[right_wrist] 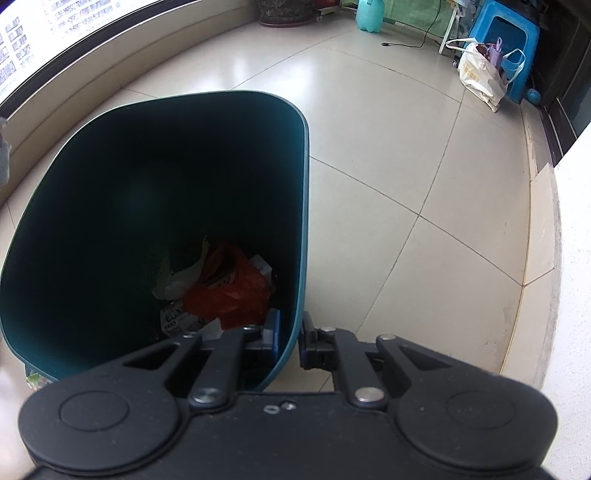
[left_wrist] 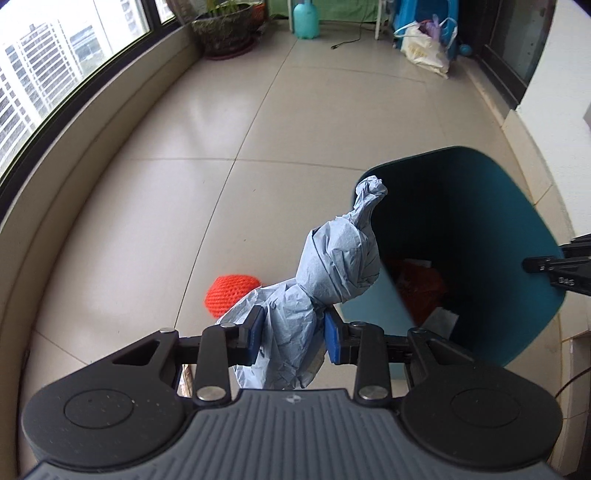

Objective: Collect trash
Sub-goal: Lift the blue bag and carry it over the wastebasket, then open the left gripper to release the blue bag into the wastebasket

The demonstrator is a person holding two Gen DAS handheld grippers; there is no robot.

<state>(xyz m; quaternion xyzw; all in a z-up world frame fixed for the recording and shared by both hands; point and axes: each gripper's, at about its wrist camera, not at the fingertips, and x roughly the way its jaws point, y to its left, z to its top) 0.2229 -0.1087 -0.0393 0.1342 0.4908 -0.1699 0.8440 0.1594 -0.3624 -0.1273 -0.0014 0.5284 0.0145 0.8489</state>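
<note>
My left gripper point(left_wrist: 293, 334) is shut on a crumpled light-blue paper wad point(left_wrist: 332, 266) and holds it above the floor, just left of the teal trash bin point(left_wrist: 517, 221). An orange mesh ball point(left_wrist: 231, 293) lies on the floor behind the wad. My right gripper point(right_wrist: 290, 341) is shut on the bin's near wall point(right_wrist: 291, 325), one finger inside and one outside, and the bin is tilted. Inside the bin lie an orange plastic bag point(right_wrist: 229, 295), white paper and printed scraps. The right gripper's tip shows at the right edge of the left wrist view point(left_wrist: 554, 267).
Tiled floor point(left_wrist: 207, 147) with a curved window ledge on the left. At the far end stand a potted plant point(left_wrist: 225, 29), a teal jug point(left_wrist: 306, 18), a blue stool point(right_wrist: 506, 40), a white shopping bag point(right_wrist: 480, 74) and a black cable. A white wall is on the right.
</note>
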